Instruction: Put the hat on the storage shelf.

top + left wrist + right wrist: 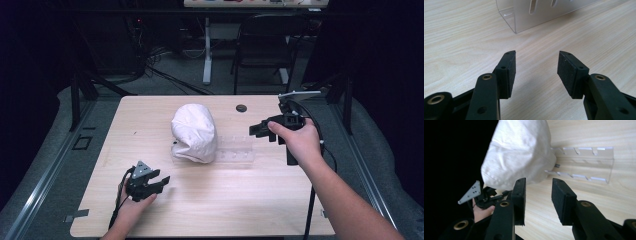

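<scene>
Between both hand-held grippers, white bag (194, 132) covers clear rack (235, 149).

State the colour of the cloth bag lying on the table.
White, slightly off-white. The cloth bag shows best in the right gripper view, draped over one end of the clear plastic rack.

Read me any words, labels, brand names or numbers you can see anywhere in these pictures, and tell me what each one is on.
None can be read.
White cloth bag: plain, no print visible.
Clear slotted acrylic rack: no lettering.
Light wooden table: bare grain, plus a small dark round spot without text.
Left gripper and right gripper: black, no markings.
Items on the far desk edge: too small and blurred.
</scene>
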`<action>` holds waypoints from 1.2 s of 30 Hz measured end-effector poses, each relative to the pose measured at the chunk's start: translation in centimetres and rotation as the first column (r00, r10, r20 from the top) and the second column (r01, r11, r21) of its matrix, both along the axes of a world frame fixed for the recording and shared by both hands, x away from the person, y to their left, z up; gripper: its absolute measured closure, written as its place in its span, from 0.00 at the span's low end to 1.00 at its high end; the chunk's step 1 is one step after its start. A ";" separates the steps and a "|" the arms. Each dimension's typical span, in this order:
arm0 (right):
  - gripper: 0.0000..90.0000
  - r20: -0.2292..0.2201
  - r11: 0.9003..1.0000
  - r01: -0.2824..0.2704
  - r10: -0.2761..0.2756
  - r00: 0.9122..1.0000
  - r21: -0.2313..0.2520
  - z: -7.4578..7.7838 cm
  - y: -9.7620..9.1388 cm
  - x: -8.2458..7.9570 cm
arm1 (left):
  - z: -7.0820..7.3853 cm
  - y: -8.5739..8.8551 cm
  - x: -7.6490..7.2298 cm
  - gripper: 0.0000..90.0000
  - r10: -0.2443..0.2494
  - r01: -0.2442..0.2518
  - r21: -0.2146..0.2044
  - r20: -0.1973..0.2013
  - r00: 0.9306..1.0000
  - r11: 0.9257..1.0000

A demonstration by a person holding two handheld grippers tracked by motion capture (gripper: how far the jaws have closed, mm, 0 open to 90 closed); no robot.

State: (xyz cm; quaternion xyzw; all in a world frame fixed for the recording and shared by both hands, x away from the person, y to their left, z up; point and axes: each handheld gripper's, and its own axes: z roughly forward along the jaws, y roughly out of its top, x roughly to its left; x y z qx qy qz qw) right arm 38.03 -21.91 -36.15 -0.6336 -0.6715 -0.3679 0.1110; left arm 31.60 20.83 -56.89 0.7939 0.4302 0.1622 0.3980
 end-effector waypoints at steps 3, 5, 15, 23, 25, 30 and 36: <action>0.72 -0.010 1.000 0.003 -0.003 1.000 -0.015 -1.0 -0.5 -0.4 | 0.0 0.1 0.0 0.56 0.002 -0.002 -0.003 0.007 1.000 1.000; 0.72 -0.003 0.999 0.012 -0.013 1.000 -0.030 -1.6 -0.8 -0.8 | 0.0 0.1 0.1 0.56 0.004 -0.004 -0.003 0.006 1.000 1.000; 0.71 0.005 0.995 0.004 -0.004 1.000 -0.101 -5.6 -1.6 -2.3 | 0.0 0.1 0.1 0.56 0.005 -0.005 -0.001 0.009 1.000 1.000; 0.69 0.061 0.991 -0.012 0.021 0.998 -0.134 -9.0 -1.3 -4.0 | -0.2 0.0 0.2 0.56 0.012 -0.012 -0.006 0.003 1.000 1.000; 0.69 0.071 0.989 -0.011 0.022 0.997 -0.144 -9.6 -1.2 -4.4 | -0.2 0.0 0.2 0.56 0.010 -0.010 -0.004 0.003 1.000 1.000; 0.70 0.062 0.997 -0.001 0.006 0.998 -0.080 -11.7 -1.5 -5.3 | -0.3 -0.1 0.2 0.56 0.007 -0.007 -0.001 0.003 1.000 1.000; 0.70 0.106 0.991 0.001 0.013 0.994 -0.133 -14.5 -1.8 -6.4 | -0.3 -0.1 0.2 0.56 0.007 -0.007 0.000 0.003 1.000 1.000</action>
